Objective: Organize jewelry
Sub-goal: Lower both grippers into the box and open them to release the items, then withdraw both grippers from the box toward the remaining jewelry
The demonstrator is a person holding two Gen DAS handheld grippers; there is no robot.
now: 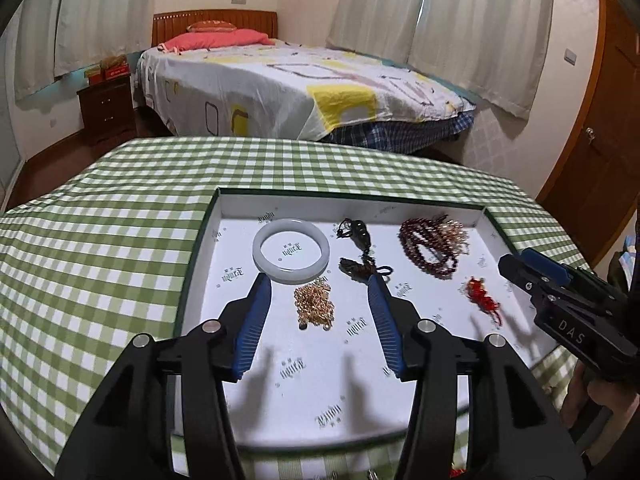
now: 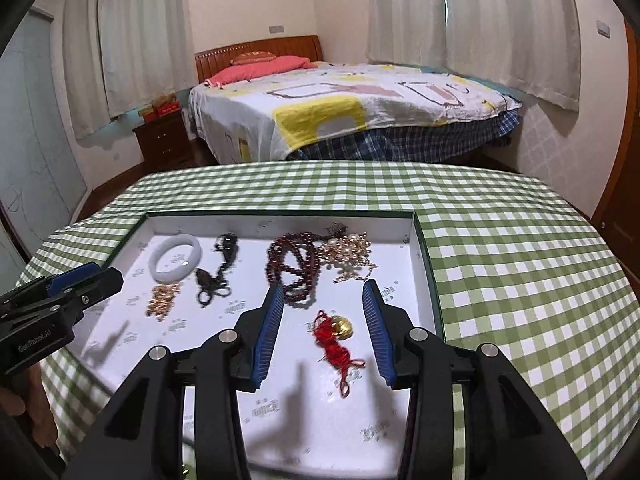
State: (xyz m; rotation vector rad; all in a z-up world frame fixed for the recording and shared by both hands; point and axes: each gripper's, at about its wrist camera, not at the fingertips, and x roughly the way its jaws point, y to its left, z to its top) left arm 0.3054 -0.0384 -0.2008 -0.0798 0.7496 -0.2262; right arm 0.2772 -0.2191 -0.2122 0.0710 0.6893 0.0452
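A shallow white tray (image 1: 240, 208) (image 2: 420, 264) sits on the green checked tablecloth. In it lie a white jade bangle (image 1: 291, 250) (image 2: 176, 259), a gold chain heap (image 1: 314, 306) (image 2: 162, 298), a dark cord pendant (image 1: 360, 252) (image 2: 218, 276), dark red beads (image 1: 426, 248) (image 2: 294, 268), pearl and gold jewelry (image 2: 350, 256) and a red cord with a gold charm (image 1: 482, 298) (image 2: 334, 338). My left gripper (image 1: 320, 284) is open above the gold chain. My right gripper (image 2: 322, 292) is open above the red cord charm.
The checked tablecloth (image 1: 100, 248) (image 2: 520, 260) covers the table around the tray. A bed (image 1: 288, 88) stands behind the table, with a wooden nightstand (image 1: 106, 108) to its left and a door (image 1: 600, 120) on the right.
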